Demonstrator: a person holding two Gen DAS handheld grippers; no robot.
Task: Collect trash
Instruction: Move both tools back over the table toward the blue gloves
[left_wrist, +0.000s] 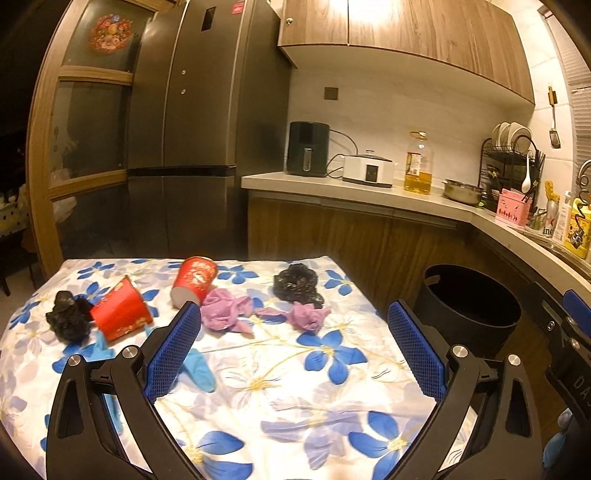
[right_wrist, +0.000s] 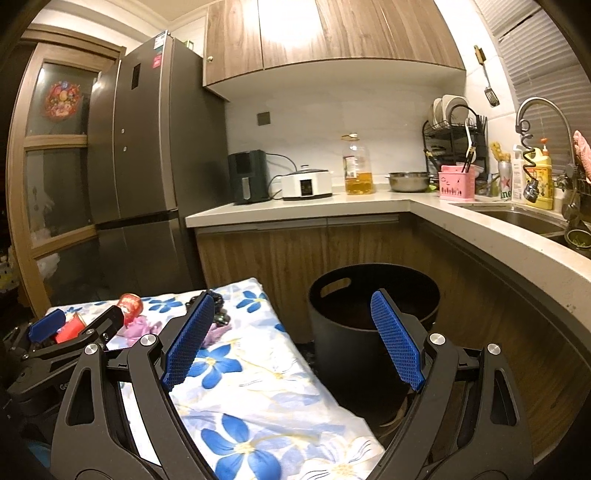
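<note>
My left gripper (left_wrist: 295, 347) and right gripper (right_wrist: 291, 332) hang spread wide, holding nothing.
On the table (left_wrist: 280, 398): two red cups (left_wrist: 122, 314), two black wads (left_wrist: 68, 319), two purple wads (left_wrist: 225, 308); one bin (right_wrist: 373, 295) beside it.

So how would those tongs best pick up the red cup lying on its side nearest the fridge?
Probably across its middle, from above. The red cup lies tipped over on the flowered cloth, base toward the left tongs, so its round wall is exposed. The open jaws could straddle it and squeeze gently, since paper crushes.

Table under floral cloth (left_wrist: 332, 369), 2 red cups (left_wrist: 122, 314), 2 black wads (left_wrist: 297, 286), purple wads (left_wrist: 225, 314), blue glove (left_wrist: 199, 369)
</note>
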